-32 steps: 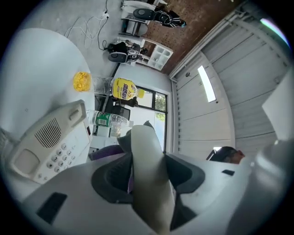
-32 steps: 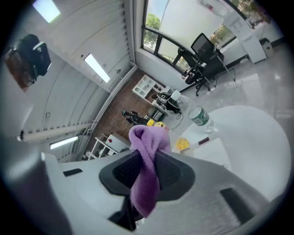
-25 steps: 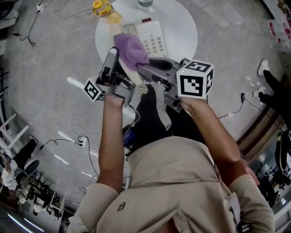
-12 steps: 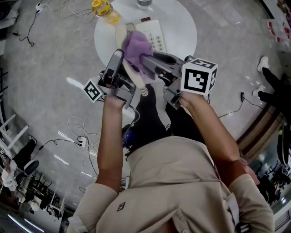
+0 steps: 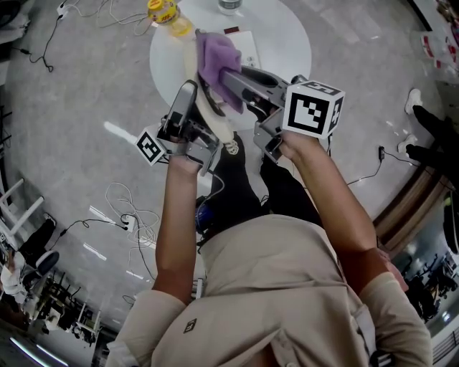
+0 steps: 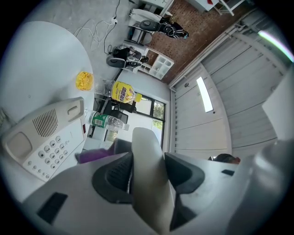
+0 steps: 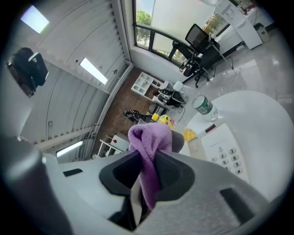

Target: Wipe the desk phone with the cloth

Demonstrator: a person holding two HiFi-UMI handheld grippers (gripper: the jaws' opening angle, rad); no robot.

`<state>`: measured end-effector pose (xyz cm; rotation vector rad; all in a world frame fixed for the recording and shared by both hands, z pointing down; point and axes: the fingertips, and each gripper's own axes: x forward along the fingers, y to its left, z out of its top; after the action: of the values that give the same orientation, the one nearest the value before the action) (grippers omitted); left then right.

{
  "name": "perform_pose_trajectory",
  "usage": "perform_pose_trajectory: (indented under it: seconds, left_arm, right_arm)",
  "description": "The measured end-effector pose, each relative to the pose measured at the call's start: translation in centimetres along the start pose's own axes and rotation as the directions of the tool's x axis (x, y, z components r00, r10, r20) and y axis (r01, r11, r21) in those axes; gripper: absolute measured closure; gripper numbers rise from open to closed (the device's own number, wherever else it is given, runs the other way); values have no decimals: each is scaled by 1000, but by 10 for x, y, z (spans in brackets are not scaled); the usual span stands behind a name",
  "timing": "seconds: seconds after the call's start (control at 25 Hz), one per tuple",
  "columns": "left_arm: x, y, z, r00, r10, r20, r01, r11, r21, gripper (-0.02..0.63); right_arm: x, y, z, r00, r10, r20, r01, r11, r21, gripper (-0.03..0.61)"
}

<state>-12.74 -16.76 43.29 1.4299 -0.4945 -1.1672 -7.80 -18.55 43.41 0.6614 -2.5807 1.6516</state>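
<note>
**Tabletop** [image 5: 287, 43]: round, white, at the upper centre of the head view, on a grey floor [image 5: 64, 86] strewn with cables.

**Desk phone** [image 5: 249, 49]: cream base with keypad, on the tabletop, largely covered in the head view by the cloth. In the left gripper view it sits at the left, with its cradle empty and the speaker grille exposed. In the right gripper view it lies at the lower right, keypad up.

**Handset** [image 5: 214, 118]: cream, lifted off the base and slanting from the upper left to the lower centre of the head view, between the two tools.

**Left hand-held gripper** [image 6: 148, 158]: jaws clamped on the handset, one pad on each side. It is left of centre in the head view, with its marker cube [image 5: 149, 145] below it.

**Cloth** [image 5: 219, 57]: purple, fleecy and bunched, over the near edge of the phone base. Whether it touches the base cannot be told.

**Right hand-held gripper** [image 7: 149, 160]: jaws pinching the cloth, a fold rising above the pads and a tail hanging below. It reaches from right of centre toward the upper middle of the head view, with a marker cube [image 5: 312, 107] on it.

**Yellow bottle** [image 5: 163, 13]: at the upper left rim of the tabletop, near the phone.

**Water bottle** [image 6: 103, 120]: clear with a green label, beyond the phone in the left gripper view.

**Yellow item** [image 6: 84, 80]: small and crumpled, on the tabletop above the phone in the left gripper view. Its kind cannot be told.
</note>
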Motion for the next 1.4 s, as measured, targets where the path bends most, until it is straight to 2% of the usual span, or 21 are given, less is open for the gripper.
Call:
perform_pose_trajectory:
  seconds: [0.2, 0.44, 0.56, 0.68, 0.8, 0.92, 1.0, 1.12, 1.2, 1.28, 1.4]
  left_arm:
    - [5, -11, 15, 998, -32, 47, 31, 999, 17, 405]
    - [6, -14, 16, 999, -18, 31, 16, 999, 48, 405]
    - [7, -11, 11, 1000, -5, 14, 4, 998, 57, 405]
    - [8, -9, 4, 999, 34, -26, -31, 995, 90, 405]
    - [8, -1, -11, 985, 137, -106, -116, 976, 183, 405]
    - [5, 13, -30, 942, 280, -183, -208, 918, 336, 406]
    - [3, 21, -38, 905, 372, -207, -255, 863, 436, 407]
    - [1, 30, -44, 841, 495, -218, -296, 758, 581, 407]
    - [2, 32, -49, 807, 549, -220, -298, 699, 650, 407]
    - [4, 34, -51, 793, 572, -212, -288, 657, 696, 407]
    - [4, 38, -47, 787, 585, -195, -274, 615, 739, 407]
  right_arm:
    - [-27, 14, -53, 990, 25, -142, -24, 1000, 6, 505]
    - [-58, 13, -75, 983, -1, -183, 1, 1000, 0, 505]
    - [-61, 10, -75, 983, -4, -183, 3, 1000, -10, 506]
    - [-65, 11, -63, 984, -44, -170, 34, 998, -60, 506]
    - [-75, 18, -27, 987, -136, -89, 114, 968, -223, 506]
    - [-76, 41, 16, 980, -197, -15, 170, 881, -442, 506]
    - [-65, 58, 32, 977, -212, -12, 167, 803, -571, 506]
    - [-35, 73, 26, 963, -250, -102, 106, 697, -709, 505]
    - [-15, 73, 5, 934, -294, -201, 37, 641, -767, 505]
    - [-3, 68, -17, 895, -340, -289, -30, 599, -800, 505]
    - [1, 59, -36, 849, -393, -353, -78, 567, -820, 505]
